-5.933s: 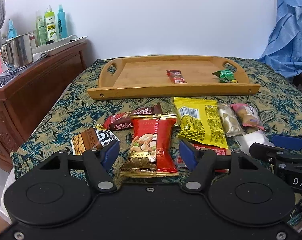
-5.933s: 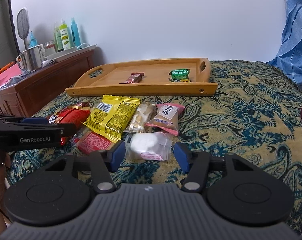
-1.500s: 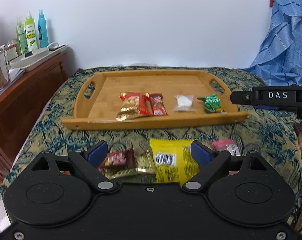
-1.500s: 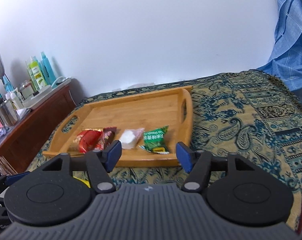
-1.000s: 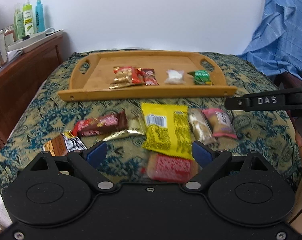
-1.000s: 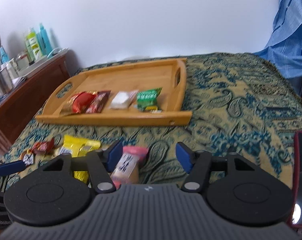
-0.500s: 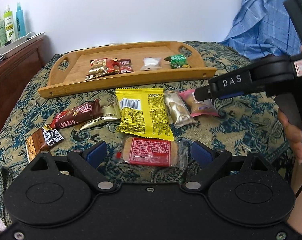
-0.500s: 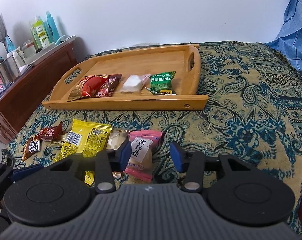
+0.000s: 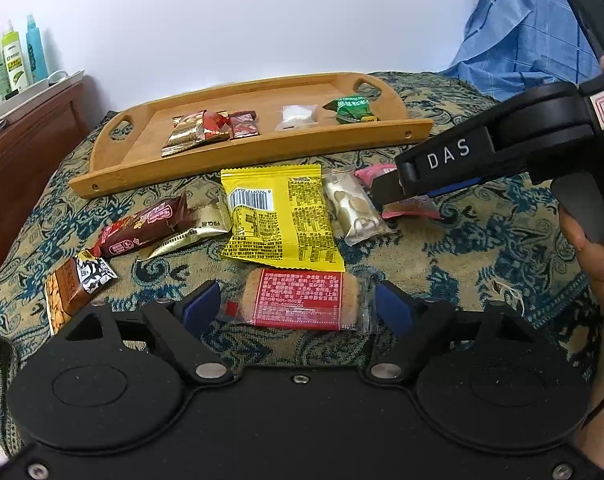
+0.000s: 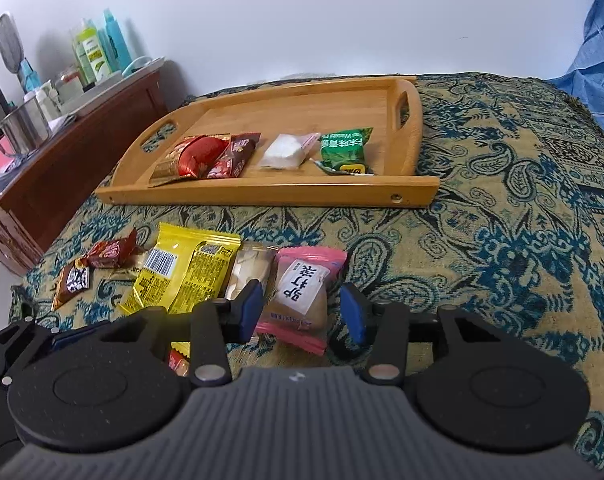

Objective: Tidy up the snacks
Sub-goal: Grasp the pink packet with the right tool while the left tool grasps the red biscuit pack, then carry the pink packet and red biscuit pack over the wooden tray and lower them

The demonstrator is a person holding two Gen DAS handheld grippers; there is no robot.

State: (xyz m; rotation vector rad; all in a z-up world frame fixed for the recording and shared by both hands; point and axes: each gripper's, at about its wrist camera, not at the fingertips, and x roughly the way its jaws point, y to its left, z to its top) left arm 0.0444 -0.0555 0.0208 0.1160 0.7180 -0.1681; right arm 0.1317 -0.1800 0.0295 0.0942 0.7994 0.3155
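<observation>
Bamboo tray (image 10: 262, 192) on paisley-covered bed (image 10: 501, 220): holds red-gold nut packet (image 10: 190, 158), small red-brown bar (image 10: 234, 156), white sachet (image 10: 284, 152), green packet (image 10: 343, 148).

Left gripper (image 9: 294, 308): jaws just closing, apart around red-label biscuit pack (image 9: 298, 300).

Right gripper (image 10: 302, 312): jaws just narrowed, pink-wrapped pastry (image 10: 302, 292) between them, not gripped.

Wooden tray (image 10: 262, 192) holding four snack packets (image 10: 341, 150), six more packets (image 9: 280, 216) loose on the cloth before it — yellow, pink, red-labelled
</observation>
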